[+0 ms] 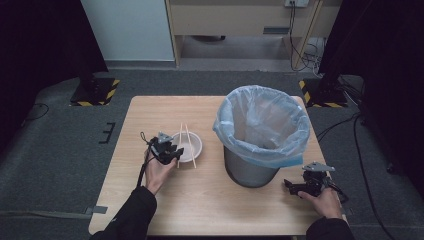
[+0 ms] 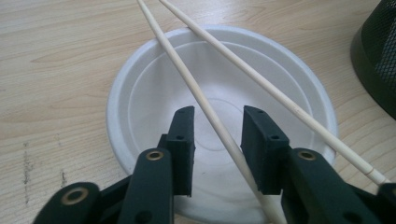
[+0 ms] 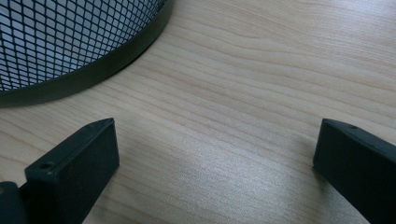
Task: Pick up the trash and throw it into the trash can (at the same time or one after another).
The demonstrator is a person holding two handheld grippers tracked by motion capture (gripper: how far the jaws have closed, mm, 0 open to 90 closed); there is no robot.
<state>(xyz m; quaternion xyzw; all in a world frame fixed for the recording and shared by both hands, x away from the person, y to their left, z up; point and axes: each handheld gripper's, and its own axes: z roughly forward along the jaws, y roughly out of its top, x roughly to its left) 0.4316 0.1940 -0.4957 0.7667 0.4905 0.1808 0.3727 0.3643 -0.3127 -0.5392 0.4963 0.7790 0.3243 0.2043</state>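
Note:
A white disposable bowl [image 1: 194, 148] [image 2: 140, 93] sits on the wooden table [image 1: 210, 200], left of centre. Two wooden chopsticks [image 1: 187, 137] lie across its rim. My left gripper [image 1: 172, 154] [image 2: 218, 114] hovers over the bowl's near side. One chopstick [image 2: 187, 70] runs between its jaws, close to the right pad, with a gap still showing on the left side. The other chopstick [image 2: 280, 98] passes outside the right jaw. My right gripper [image 1: 292, 186] [image 3: 215, 128] rests low over bare table at the front right, jaws wide apart and empty.
A black mesh waste bin [image 1: 250, 172] [image 3: 70, 37] [image 2: 378, 51] lined with a pale blue bag [image 1: 262, 122] stands right of the bowl, between the two grippers. Table edges run close behind both hands.

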